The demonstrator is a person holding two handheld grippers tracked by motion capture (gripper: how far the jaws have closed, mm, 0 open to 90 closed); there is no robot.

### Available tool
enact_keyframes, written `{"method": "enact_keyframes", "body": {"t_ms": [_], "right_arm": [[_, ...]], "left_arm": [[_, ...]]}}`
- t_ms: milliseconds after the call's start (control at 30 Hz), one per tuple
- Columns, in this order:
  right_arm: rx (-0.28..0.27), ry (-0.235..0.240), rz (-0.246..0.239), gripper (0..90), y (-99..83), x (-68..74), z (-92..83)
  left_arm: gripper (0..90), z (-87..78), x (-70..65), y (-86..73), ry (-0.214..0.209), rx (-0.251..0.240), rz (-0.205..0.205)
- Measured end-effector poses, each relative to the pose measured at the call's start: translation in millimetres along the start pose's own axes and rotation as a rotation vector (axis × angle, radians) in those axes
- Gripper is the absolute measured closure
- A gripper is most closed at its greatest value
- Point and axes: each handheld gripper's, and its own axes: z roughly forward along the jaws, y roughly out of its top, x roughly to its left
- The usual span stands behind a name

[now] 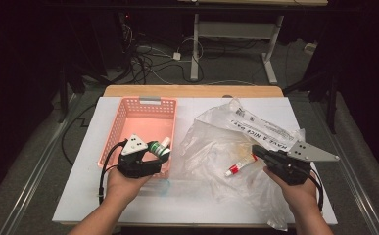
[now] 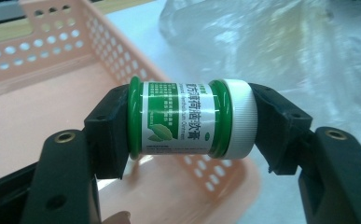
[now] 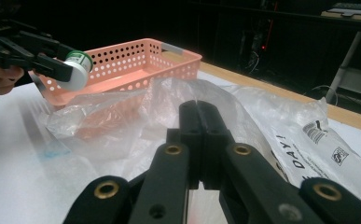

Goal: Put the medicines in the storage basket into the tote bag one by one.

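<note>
Presently the left gripper [image 2: 187,122] clamps a small green jar [image 2: 187,119] end to end, base and white cap, above the pink basket's [image 1: 128,111] near right corner. Rigid, light, smooth-sided: end grip sound. Right gripper [image 3: 199,116] clenched empty on the plastic bag [image 1: 216,142].

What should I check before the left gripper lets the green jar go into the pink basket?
1. Grip: left gripper fingers clamp the small green jar with white cap end to end: ok.
2. Jar over the pink perforated plastic basket: at its near right corner, close to the rim: not ok yet.
3. Basket floor free: ok.
4. Right gripper shut and apart from the basket, by the clear plastic bag: ok.
5. Bag pinched by the right gripper: cannot tell.
6. Red-capped tube left in the bag: ok.
</note>
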Motion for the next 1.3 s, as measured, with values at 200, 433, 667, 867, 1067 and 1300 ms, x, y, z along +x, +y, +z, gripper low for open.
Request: {"method": "enact_keyframes", "body": {"t_ms": [200, 433, 667, 867, 1067, 1300], "right_arm": [[-0.001, 0.002, -0.001, 90.0, 0.0, -0.3, 0.4], [0.000, 0.001, -0.001, 90.0, 0.0, 0.2, 0.5], [0.000, 0.002, -0.002, 90.0, 0.0, 0.3, 1.0], [0.000, 0.001, -0.003, 90.0, 0.1, 0.6, 1.2], [-0.003, 0.001, -0.004, 90.0, 0.6, 0.6, 0.6], [-0.007, 0.003, -0.007, 90.0, 1.1, 0.4, -0.1]], "left_arm": [[35.1, -4.3, -20.0, 8.7, -0.055, -0.022, 0.019], [35.1, -4.5, -42.7, 16.6, -0.115, -0.038, 0.051], [35.1, 2.2, -65.7, 23.3, -0.178, -0.043, 0.082], [35.1, 14.5, -84.6, 25.8, -0.222, -0.035, 0.104], [35.1, 30.6, -101.1, 25.2, -0.257, -0.019, 0.120], [35.1, 49.8, -117.2, 22.9, -0.284, 0.010, 0.145]]}}
